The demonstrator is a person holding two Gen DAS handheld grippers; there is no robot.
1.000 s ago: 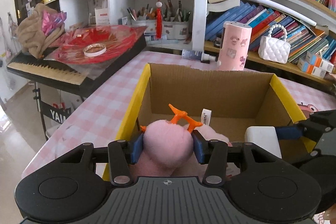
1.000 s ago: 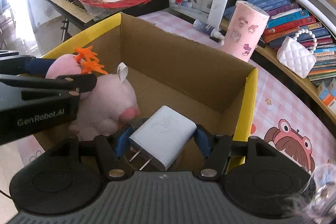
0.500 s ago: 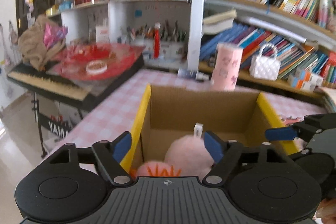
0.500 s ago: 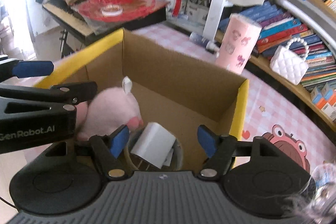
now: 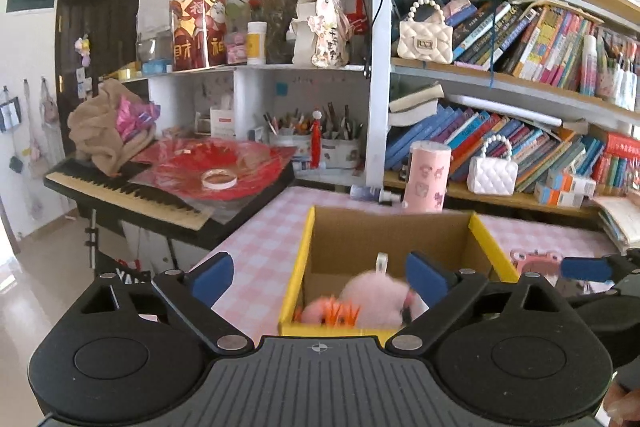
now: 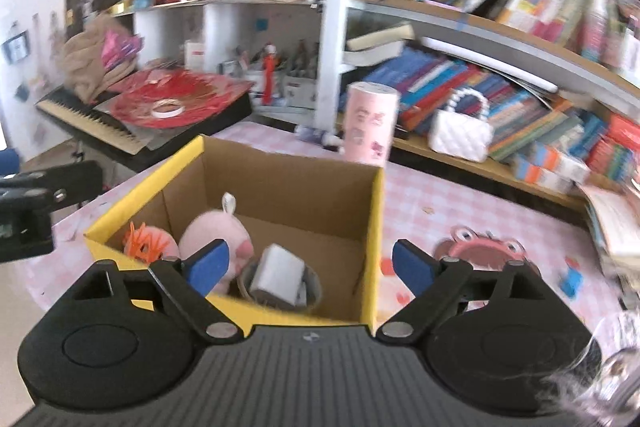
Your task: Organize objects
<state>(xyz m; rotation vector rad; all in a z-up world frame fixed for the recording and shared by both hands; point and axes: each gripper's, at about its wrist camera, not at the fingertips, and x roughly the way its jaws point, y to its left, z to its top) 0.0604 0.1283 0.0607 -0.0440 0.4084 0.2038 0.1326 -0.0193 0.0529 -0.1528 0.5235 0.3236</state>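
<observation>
A lived-in home study: crammed bookshelves (image 5: 520,39), an electric keyboard (image 5: 128,193), a pink-checked table (image 5: 264,243)

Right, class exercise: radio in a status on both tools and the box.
Left tool open, empty. Right tool open, empty. Pink plush and white charger lying inside cardboard box. Nothing blocking the box opening.

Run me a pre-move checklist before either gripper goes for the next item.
1. Left gripper open and holding nothing: ok.
2. Right gripper open and holding nothing: ok.
3. Pink plush toy inside the cardboard box: ok.
4. White charger inside the box, on a round container: ok.
5. Both grippers above the box rim: ok.
6. Next item to collect identified: cannot tell.
</observation>
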